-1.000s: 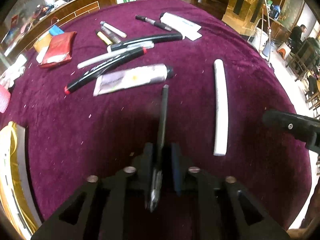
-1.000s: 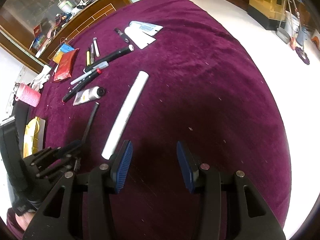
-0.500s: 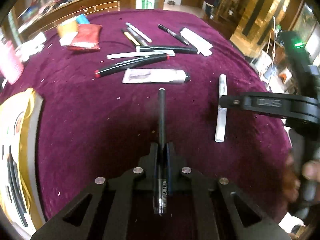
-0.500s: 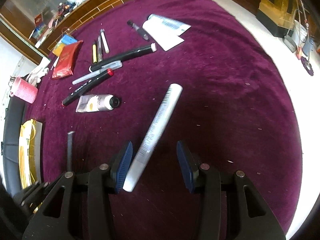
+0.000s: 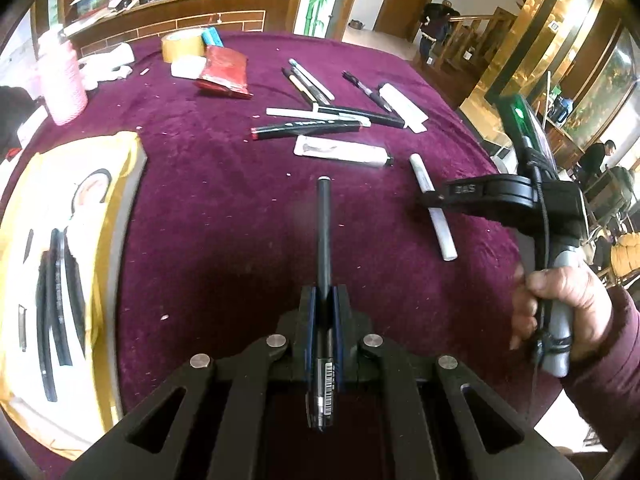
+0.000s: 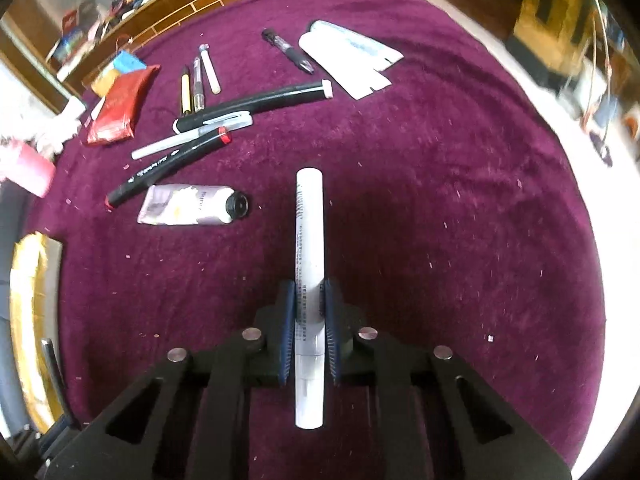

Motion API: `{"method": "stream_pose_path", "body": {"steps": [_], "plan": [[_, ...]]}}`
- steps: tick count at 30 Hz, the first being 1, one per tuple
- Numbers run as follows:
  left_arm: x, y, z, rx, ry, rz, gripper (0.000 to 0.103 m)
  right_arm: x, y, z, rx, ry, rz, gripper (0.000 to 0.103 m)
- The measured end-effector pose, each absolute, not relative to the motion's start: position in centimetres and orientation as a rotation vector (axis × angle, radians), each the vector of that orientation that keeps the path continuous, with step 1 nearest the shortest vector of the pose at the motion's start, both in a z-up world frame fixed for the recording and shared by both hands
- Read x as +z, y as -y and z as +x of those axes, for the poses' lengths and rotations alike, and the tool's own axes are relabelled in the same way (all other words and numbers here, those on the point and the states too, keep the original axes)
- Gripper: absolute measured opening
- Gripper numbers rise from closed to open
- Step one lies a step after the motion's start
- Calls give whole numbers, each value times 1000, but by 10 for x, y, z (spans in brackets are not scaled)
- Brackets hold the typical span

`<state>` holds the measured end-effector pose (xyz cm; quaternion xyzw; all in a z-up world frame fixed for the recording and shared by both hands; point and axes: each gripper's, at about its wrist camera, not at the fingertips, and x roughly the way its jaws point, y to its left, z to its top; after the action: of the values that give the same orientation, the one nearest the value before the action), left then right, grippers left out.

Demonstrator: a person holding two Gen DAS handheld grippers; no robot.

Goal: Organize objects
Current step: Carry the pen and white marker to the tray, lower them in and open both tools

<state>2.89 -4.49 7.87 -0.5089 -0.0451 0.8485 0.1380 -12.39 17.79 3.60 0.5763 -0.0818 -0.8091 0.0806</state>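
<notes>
My left gripper is shut on a black pen, which sticks forward above the purple tablecloth. To its left lies a yellow box with several black pens inside. A white tube lies on the cloth; my right gripper is closing on it, and its blue pads press the tube's sides. In the left wrist view the right gripper sits across the same white tube, with a hand on its handle.
A cluster of markers and pens, a cream tube, a red pouch and white cards lie further back. A pink cup and tape roll stand at the far left. The table edge drops off on the right.
My left gripper closed on the black pen, rose and swung towards the yellow box. My right gripper moved over the white tube and shut on it.
</notes>
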Motion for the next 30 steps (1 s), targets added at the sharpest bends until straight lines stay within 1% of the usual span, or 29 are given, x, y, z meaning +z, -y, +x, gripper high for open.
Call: {"method": "stream_pose_path", "body": {"steps": [2, 6, 14, 24, 30], "plan": [[82, 54, 32, 2450, 155, -1464, 6, 36, -186, -118, -2390, 326, 1729, 12], [87, 71, 39, 2429, 209, -1450, 6, 42, -191, -98, -2358, 414, 1723, 12], [99, 97, 61, 2409, 220, -1426, 6, 66, -170, -66, -2317, 467, 1658, 12], [105, 164, 82, 2491, 313, -1444, 6, 85, -94, -45, -2217, 418, 1593, 12], [102, 220, 92, 2580, 403, -1484, 6, 92, -46, -35, -2146, 371, 1563, 12]]}}
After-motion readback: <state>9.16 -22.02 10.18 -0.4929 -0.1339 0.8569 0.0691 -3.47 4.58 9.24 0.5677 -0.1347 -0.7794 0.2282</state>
